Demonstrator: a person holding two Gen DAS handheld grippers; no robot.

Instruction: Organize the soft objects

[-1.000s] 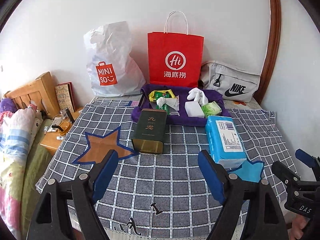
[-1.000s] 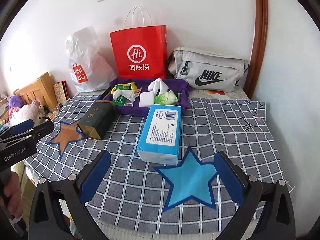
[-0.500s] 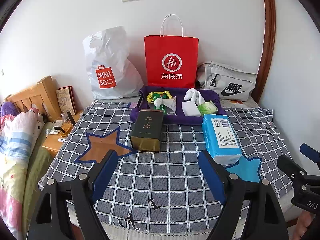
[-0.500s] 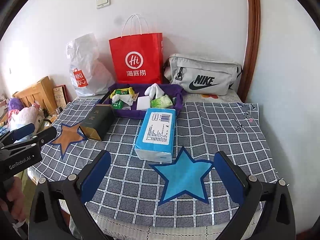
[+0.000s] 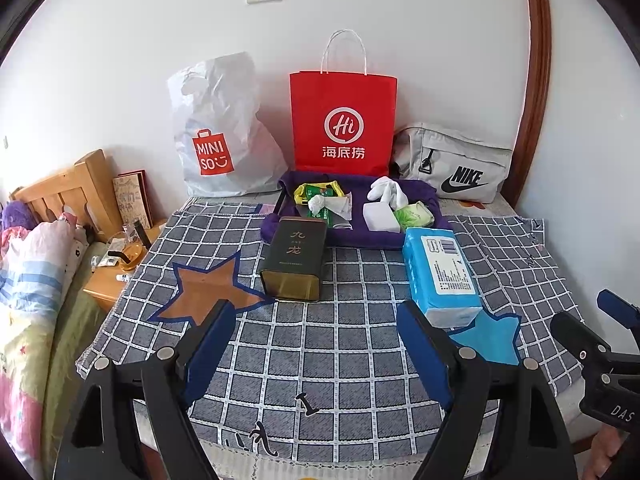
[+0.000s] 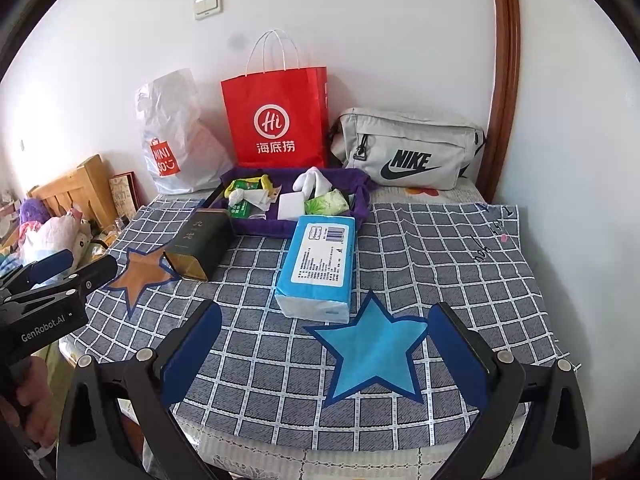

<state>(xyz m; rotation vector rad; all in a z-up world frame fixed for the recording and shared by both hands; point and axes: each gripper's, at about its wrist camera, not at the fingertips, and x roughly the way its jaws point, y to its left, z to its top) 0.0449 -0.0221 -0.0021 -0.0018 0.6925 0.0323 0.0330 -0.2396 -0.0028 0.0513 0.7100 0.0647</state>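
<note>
A blue tissue pack (image 5: 438,274) (image 6: 318,266) lies on the checked cloth, its near end touching the blue star (image 6: 372,352) (image 5: 490,338). A dark tea tin (image 5: 294,258) (image 6: 200,242) lies beside the brown star (image 5: 204,292) (image 6: 138,274). A purple tray (image 5: 434,204) (image 6: 362,196) at the back holds white socks (image 5: 386,190), a white block, green packets and crumpled tissue. My left gripper (image 5: 316,354) is open and empty over the near cloth. My right gripper (image 6: 324,346) is open and empty above the blue star.
A red paper bag (image 5: 344,120), a white Miniso bag (image 5: 216,132) and a grey Nike pouch (image 5: 456,160) stand against the wall. A wooden bedside stand (image 5: 108,276) and bedding (image 5: 28,264) lie left of the table. The table's front edge (image 6: 320,456) is just below the grippers.
Both grippers have drawn back from the table, so the objects look smaller and farther. Nothing on the table has moved.
</note>
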